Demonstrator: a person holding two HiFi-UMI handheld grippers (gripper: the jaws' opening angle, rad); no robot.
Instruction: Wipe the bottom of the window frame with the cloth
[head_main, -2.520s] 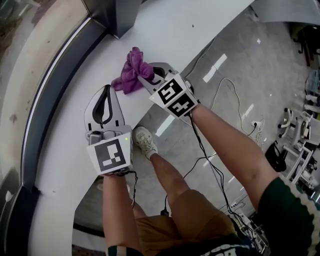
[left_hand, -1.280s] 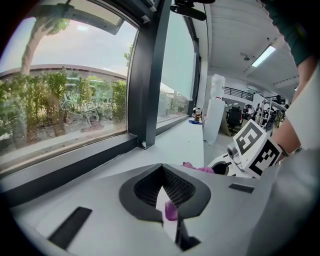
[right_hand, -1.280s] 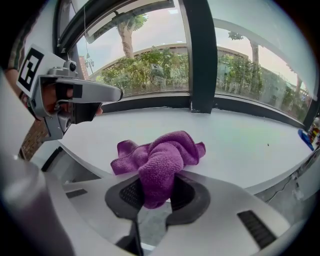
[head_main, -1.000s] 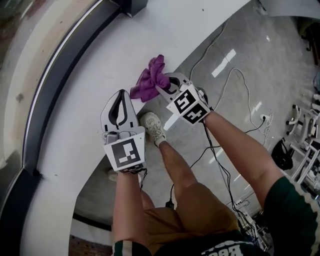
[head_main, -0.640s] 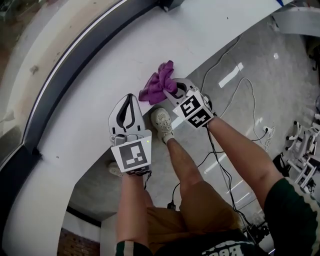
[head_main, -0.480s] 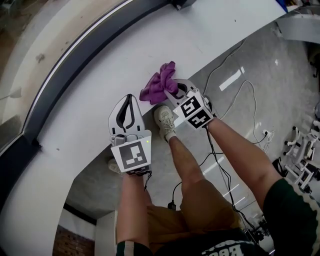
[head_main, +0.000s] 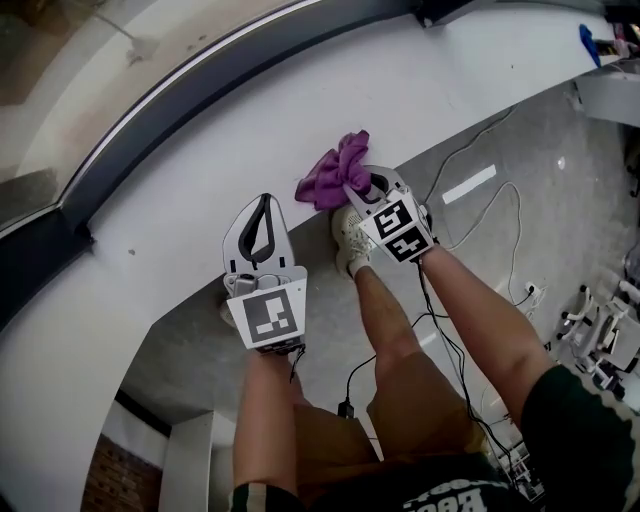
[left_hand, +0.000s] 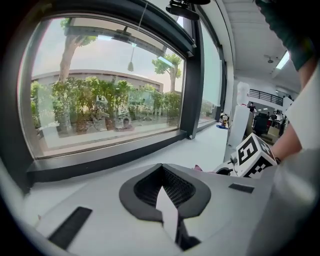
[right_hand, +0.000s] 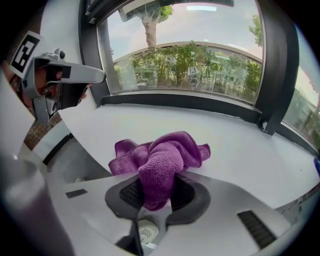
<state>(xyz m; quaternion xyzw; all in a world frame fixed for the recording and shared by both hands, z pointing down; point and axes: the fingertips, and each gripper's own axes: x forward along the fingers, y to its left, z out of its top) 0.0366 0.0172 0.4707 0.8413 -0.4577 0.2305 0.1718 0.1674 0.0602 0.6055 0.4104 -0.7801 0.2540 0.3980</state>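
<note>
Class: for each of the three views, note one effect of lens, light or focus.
Head view: the window frame bows into a curve, wide-angle distortion. Left gripper view: dark corners, the shut left tongs slightly soft. Right gripper view: the purple cloth in the right tongs is sharp; corners darken.

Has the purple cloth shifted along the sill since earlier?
Yes. The purple microfibre cloth, held in the right gripper tongs, has slid left along the white sill, away from the dark vertical frame post.

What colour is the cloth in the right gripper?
Purple. The cloth shows best in the right gripper view.
</note>
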